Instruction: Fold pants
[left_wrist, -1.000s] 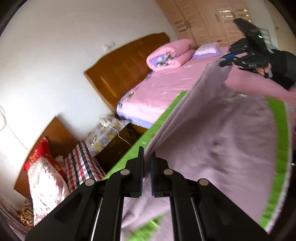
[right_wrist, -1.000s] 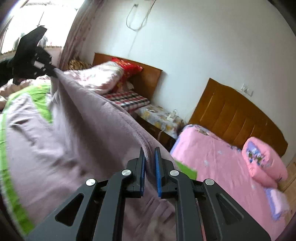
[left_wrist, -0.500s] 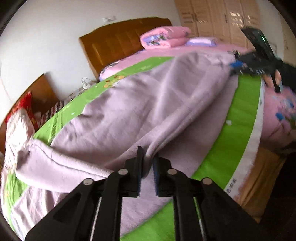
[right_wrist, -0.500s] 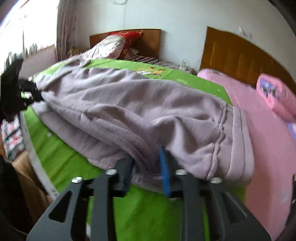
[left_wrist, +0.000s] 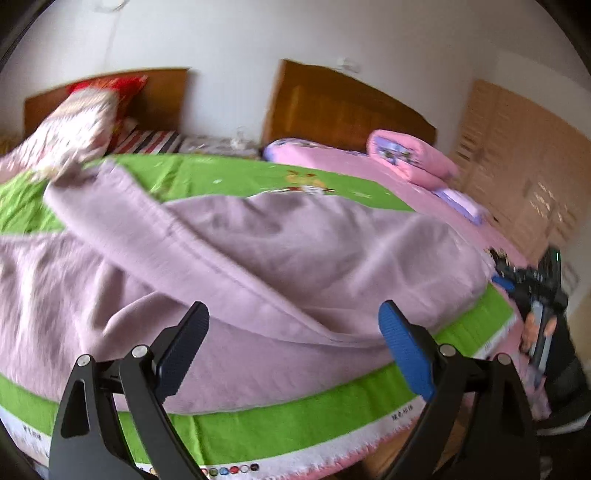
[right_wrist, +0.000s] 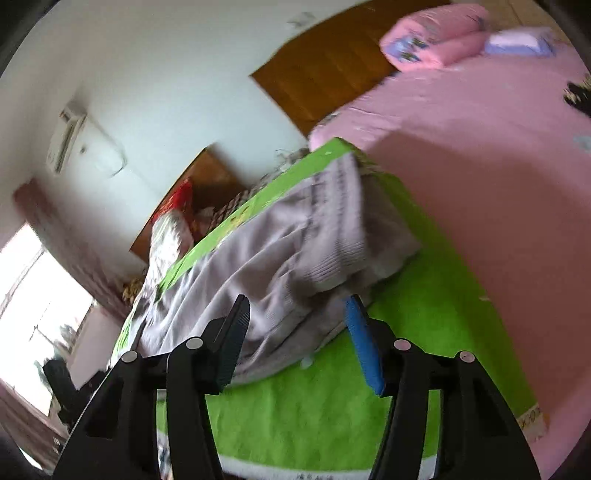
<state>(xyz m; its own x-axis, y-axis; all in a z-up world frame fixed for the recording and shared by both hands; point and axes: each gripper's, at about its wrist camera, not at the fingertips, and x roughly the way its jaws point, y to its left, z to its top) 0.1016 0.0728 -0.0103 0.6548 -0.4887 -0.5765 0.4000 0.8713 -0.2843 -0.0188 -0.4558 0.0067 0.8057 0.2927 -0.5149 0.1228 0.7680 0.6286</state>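
Looks like I'm working in a home bedroom: two wooden headboards (left_wrist: 347, 107) against the wall, a pink bed (right_wrist: 480, 155) beside the green sheet (left_wrist: 295, 413), wardrobe (left_wrist: 524, 162) right of it.

green bed cover (left_wrist: 303, 417), lilac pants (left_wrist: 258, 266) on it

Nothing really readable here tbh. There's some small dark print on the white border of the green sheet (left_wrist: 280, 439), down around 5 o'clock in the left wrist view, but it's way too blurry to make out.
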